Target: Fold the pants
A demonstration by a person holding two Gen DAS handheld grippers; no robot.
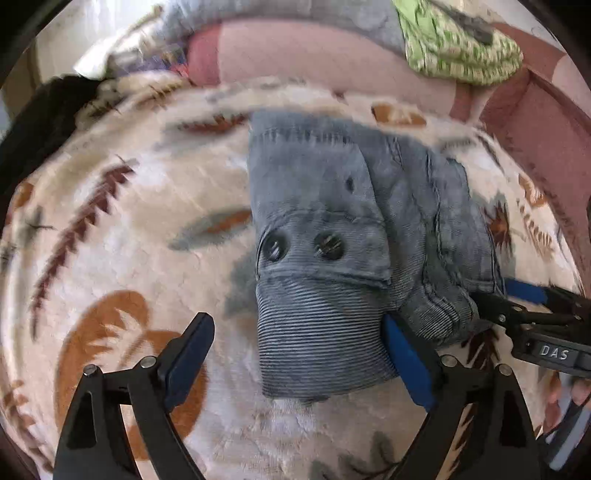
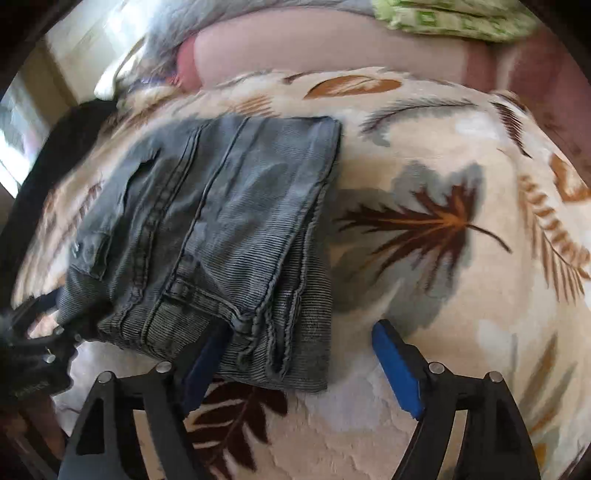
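Grey-blue corduroy pants [image 1: 332, 229] lie folded in a compact stack on a cream blanket with a leaf print [image 1: 129, 206]. Two dark buttons show on the top layer. My left gripper [image 1: 299, 358] stands open around the stack's near edge; its right finger [image 1: 406, 362] lies against the fabric and its left finger is well clear. In the right wrist view, the pants [image 2: 221, 229] fill the left half. My right gripper [image 2: 301, 365] is open over their near right corner, with its left finger [image 2: 207, 362] partly under the hem. Each gripper also shows in the other's view: the right gripper [image 1: 517, 310], the left gripper [image 2: 37, 350].
A pink cushion [image 1: 314, 51] runs along the back. A green patterned cloth [image 1: 458, 48] and a grey cloth [image 1: 295, 14] lie on it. A dark garment [image 1: 48, 122] sits at the blanket's far left. Bare blanket [image 2: 461, 221] spreads right of the pants.
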